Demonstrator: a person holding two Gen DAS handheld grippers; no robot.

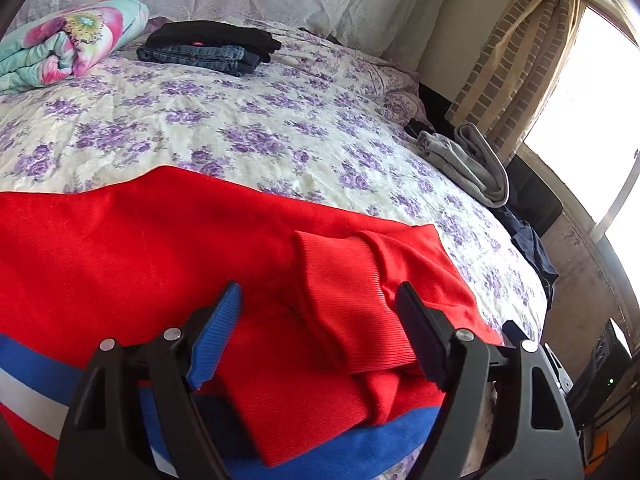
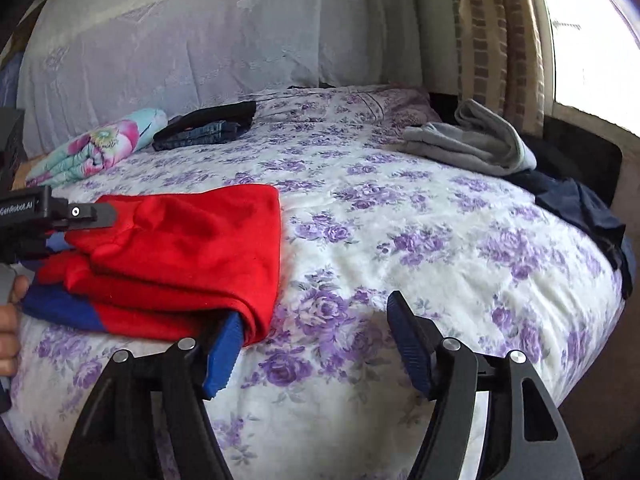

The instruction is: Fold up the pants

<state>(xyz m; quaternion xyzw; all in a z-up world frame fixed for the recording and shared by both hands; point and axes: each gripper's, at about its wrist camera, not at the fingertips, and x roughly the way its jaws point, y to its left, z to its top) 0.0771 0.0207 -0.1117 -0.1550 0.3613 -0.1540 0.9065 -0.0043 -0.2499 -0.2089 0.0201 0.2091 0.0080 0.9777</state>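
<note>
Red pants (image 1: pixel 200 248) with a blue-and-white side stripe lie partly folded at the near edge of a bed (image 1: pixel 248 120) covered in a purple-flowered spread, the ribbed cuffs (image 1: pixel 344 304) doubled back over the upper part of the garment. The left tool (image 1: pixel 320 328) hovers low over those cuffs with its fingers spread wide on either side of the ribbing, pinching nothing. Seen from the other side, the right tool (image 2: pixel 316 340) is also spread; its left blue pad sits at, perhaps just under, the bottom corner of the folded red pants (image 2: pixel 180 256), while its other pad stands over bare spread, so no cloth is gripped between them. The fold appears well along: the legs look laid together and brought up once, giving a thick, somewhat loose bundle with rumpled cuffs. What seems left is to square the layers, perhaps make a final fold, and set the bundle aside. Farther up the bed a stack of dark folded jeans (image 1: pixel 208 48) sits beside a rolled floral quilt (image 1: pixel 68 40), and grey garments (image 2: pixel 472 140) lie near the window side, with dark blue cloth (image 2: pixel 584 212) hanging off the edge
</note>
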